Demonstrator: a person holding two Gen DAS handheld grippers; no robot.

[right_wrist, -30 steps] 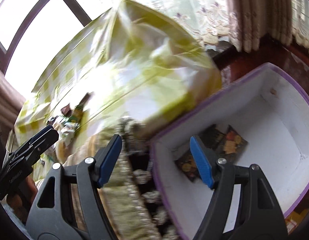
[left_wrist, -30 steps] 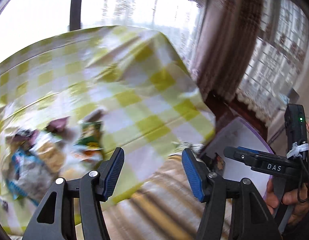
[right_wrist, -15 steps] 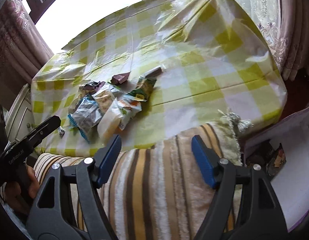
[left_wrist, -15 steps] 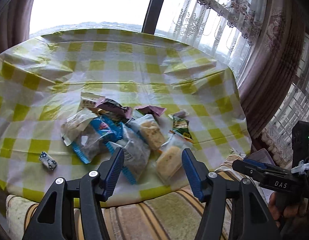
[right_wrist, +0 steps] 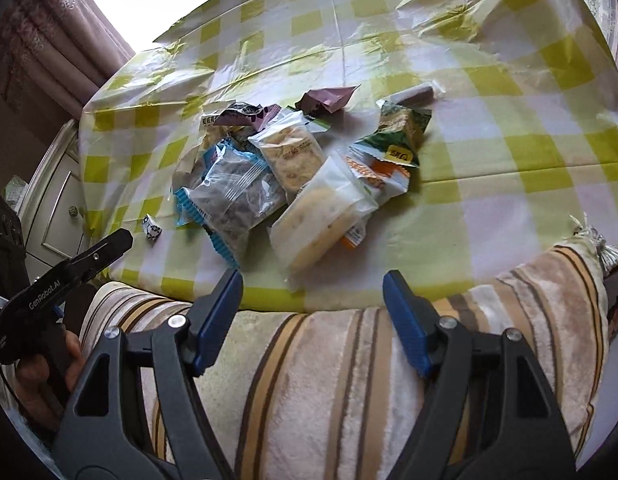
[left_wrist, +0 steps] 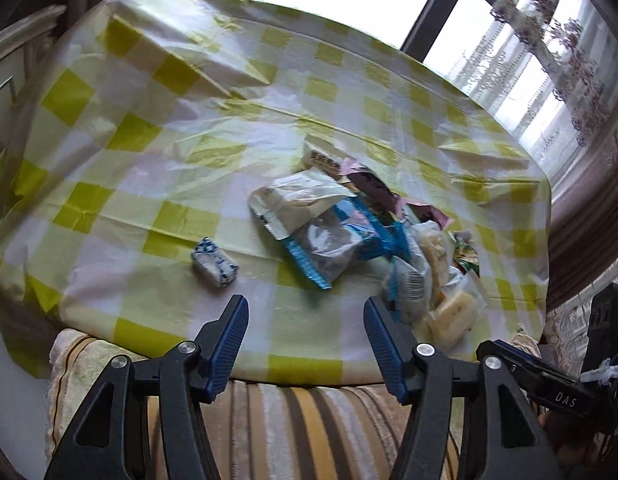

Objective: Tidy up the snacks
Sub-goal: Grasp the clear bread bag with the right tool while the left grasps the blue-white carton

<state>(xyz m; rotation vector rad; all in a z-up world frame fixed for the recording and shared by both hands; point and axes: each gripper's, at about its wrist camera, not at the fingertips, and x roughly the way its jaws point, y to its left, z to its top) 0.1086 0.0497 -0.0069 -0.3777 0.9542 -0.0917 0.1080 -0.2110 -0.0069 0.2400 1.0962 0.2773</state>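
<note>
- L gripper: jaws apart, nothing between them, held above the near edge of the worktop, which wears a yellow/white check cloth.
- R gripper: jaws apart too, empty, over a striped beige/brown towel that lies along the near worktop edge.
- Snack pile sits mid-worktop, packets overlapping; in the L view it lies ahead and to the right of the gripper, in the R view ahead and slightly left.
- Blue-edged clear packet w/ dark contents at the pile's left; clear packet w/ pale bread nearest the R gripper, tilted diagonally.
- Clear packet w/ crumbly biscuit between those two, further back.
- Green packet at pile's right, partly over an orange/white packet.
- Purple wrappers at the back of the pile.
- Small blue/white wrapped candy lies alone, apart from the pile, just ahead-left of the L gripper.
- Small brown bar alone beyond the green packet.
- Each gripper shows at the edge of the other's view.
</note>
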